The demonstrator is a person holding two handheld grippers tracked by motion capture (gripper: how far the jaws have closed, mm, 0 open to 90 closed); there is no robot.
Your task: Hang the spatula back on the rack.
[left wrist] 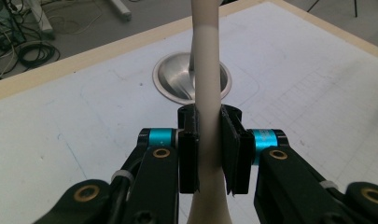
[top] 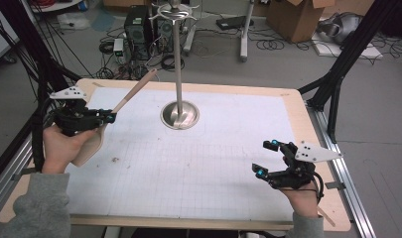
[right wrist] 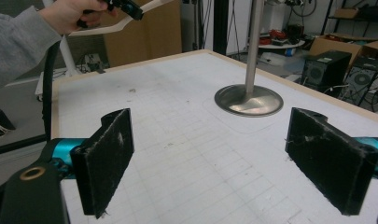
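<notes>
A light wooden spatula (top: 136,89) is held off the table at the far left, blade (top: 92,144) low by the hand and handle slanting up and away. My left gripper (top: 110,117) is shut on its handle; in the left gripper view the handle (left wrist: 207,70) rises between the closed pads (left wrist: 189,154). A metal stand (top: 178,59) with hooks on top rises from a round base (top: 180,115) at the table's middle back. My right gripper (top: 263,157) hovers open near the front right, nothing between its pads (right wrist: 107,158). The right gripper view looks at the stand's base (right wrist: 248,100) and the spatula (right wrist: 126,21).
A white gridded mat (top: 188,163) covers the wooden table (top: 298,99). Beyond the far edge the floor holds computer towers (top: 138,25), cables and cardboard boxes (top: 298,17). Black frame struts (top: 347,54) stand at the right and left sides.
</notes>
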